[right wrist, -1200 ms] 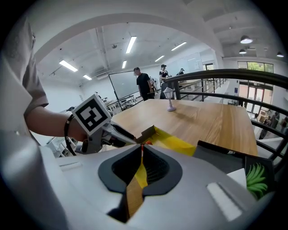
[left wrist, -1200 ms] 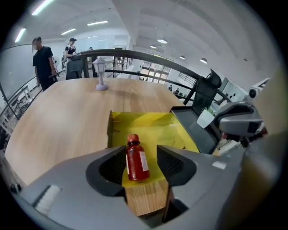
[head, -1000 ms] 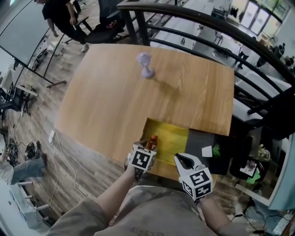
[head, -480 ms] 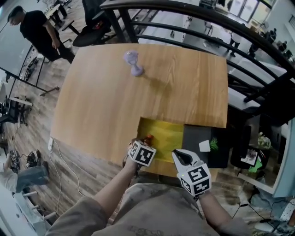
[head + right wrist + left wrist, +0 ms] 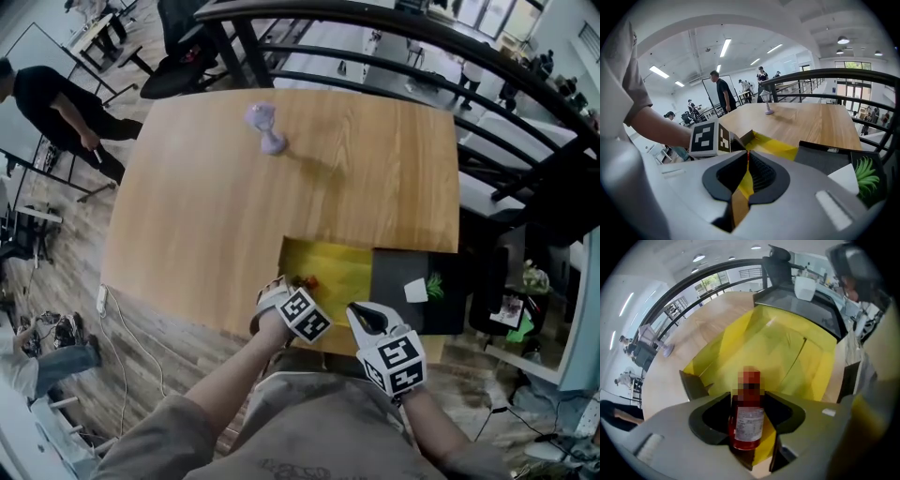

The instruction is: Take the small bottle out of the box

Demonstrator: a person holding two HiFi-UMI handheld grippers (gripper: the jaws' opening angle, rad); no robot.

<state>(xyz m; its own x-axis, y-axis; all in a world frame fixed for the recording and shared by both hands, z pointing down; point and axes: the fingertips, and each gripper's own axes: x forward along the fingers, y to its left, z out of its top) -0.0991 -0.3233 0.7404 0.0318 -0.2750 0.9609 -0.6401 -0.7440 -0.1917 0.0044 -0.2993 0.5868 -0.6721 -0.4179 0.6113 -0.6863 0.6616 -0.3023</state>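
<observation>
Grasp looks done: left gripper (image 5: 746,398) is clamped on the small bottle (image 5: 746,423), low over the yellow box (image 5: 801,357). Right gripper (image 5: 746,164) pinches the box wall. Lift-out apparently not yet finished.

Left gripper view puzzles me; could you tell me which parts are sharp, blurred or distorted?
Left gripper view: the bottle in the left tongs is sharp below a mosaic patch on its top, the box behind softer, the right edge smeared, the railing bent by the wide lens.
</observation>
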